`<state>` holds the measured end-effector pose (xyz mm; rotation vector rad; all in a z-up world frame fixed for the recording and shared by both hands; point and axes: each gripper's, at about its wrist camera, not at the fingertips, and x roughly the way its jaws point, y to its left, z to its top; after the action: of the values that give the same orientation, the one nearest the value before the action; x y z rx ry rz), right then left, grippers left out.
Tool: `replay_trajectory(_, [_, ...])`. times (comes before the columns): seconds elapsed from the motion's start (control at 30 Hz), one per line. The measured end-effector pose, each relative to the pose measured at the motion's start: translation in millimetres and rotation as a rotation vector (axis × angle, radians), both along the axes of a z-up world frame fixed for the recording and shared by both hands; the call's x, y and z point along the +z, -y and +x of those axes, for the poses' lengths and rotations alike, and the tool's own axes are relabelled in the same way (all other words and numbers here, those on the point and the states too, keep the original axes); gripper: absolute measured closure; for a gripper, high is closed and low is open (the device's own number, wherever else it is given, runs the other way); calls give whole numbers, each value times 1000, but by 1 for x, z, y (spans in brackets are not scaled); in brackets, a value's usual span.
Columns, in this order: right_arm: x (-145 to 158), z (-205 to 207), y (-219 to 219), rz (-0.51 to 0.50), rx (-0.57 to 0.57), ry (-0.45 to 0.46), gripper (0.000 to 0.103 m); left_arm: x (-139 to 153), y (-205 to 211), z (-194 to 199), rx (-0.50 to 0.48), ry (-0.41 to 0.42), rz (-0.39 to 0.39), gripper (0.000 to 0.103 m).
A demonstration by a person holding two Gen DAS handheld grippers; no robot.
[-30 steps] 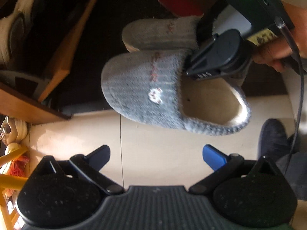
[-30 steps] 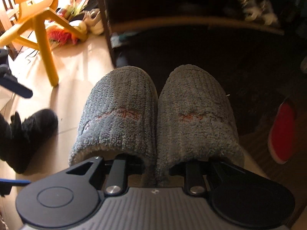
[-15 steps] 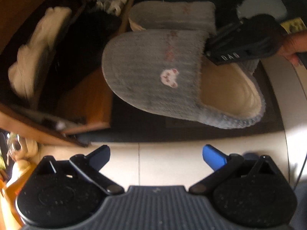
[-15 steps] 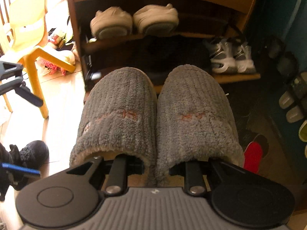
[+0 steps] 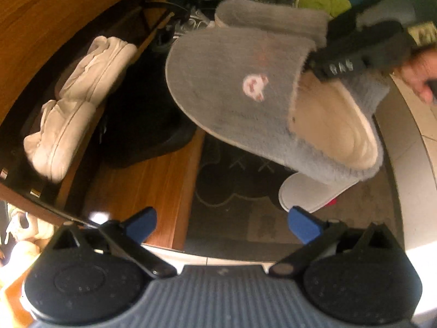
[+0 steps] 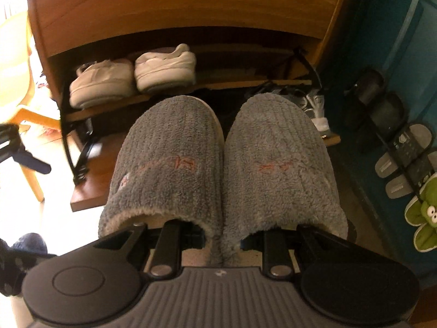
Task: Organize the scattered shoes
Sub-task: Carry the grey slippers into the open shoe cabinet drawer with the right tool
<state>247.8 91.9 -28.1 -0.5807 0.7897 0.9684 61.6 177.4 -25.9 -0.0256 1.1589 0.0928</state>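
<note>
Two grey fuzzy slippers [image 6: 218,169] hang side by side in front of the wooden shoe rack [image 6: 191,2]. My right gripper [image 6: 221,218] is shut on them: one finger goes into each slipper and their inner walls are pinched together, with the fingertips hidden inside. From the left wrist view, the nearer slipper [image 5: 245,90] shows a small white patch, and the other slipper [image 5: 267,16] lies behind it. My left gripper [image 5: 221,224] stands open below them, with nothing between its blue pads [image 5: 139,224].
White sneakers [image 6: 164,68] sit on the rack's upper shelf, and grey sneakers [image 6: 314,101] sit lower right. A dark mat [image 5: 232,191] holds a white-soled slipper [image 5: 308,191]. Sandals [image 6: 396,142] and green frog slippers [image 6: 423,210] hang at the right. A yellow chair [image 6: 16,54] and a dark fuzzy shoe [image 6: 27,243] are at the left.
Both grippers rose and came closer to the shoe rack, the right one carrying the slippers. The rack's top and upper shelf have come into view. Neither grip changed.
</note>
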Motion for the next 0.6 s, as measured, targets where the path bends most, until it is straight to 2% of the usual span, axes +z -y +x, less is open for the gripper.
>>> replay_trajectory(0.03, [1, 3, -2, 1, -1, 1, 83, -1, -2, 6, -11, -36, 5, 0])
replay_trajectory(0.1, [5, 15, -9, 4, 1, -2, 83, 3, -4, 14, -41, -41, 17, 0])
replay_trajectory(0.23, [11, 34, -22, 16, -4, -5, 83, 21, -1, 19, -125, 53, 119, 0])
replay_trajectory(0.37, [14, 50, -39, 18, 12, -13, 83, 22, -9, 17, -93, 103, 107, 0])
replay_trajectory(0.5, [13, 64, -51, 3, 29, -20, 83, 21, -12, 28, -112, 147, 173, 0])
replay_trajectory(0.6, [13, 73, -54, 8, 21, -21, 83, 21, -18, 35, -85, 159, 161, 0])
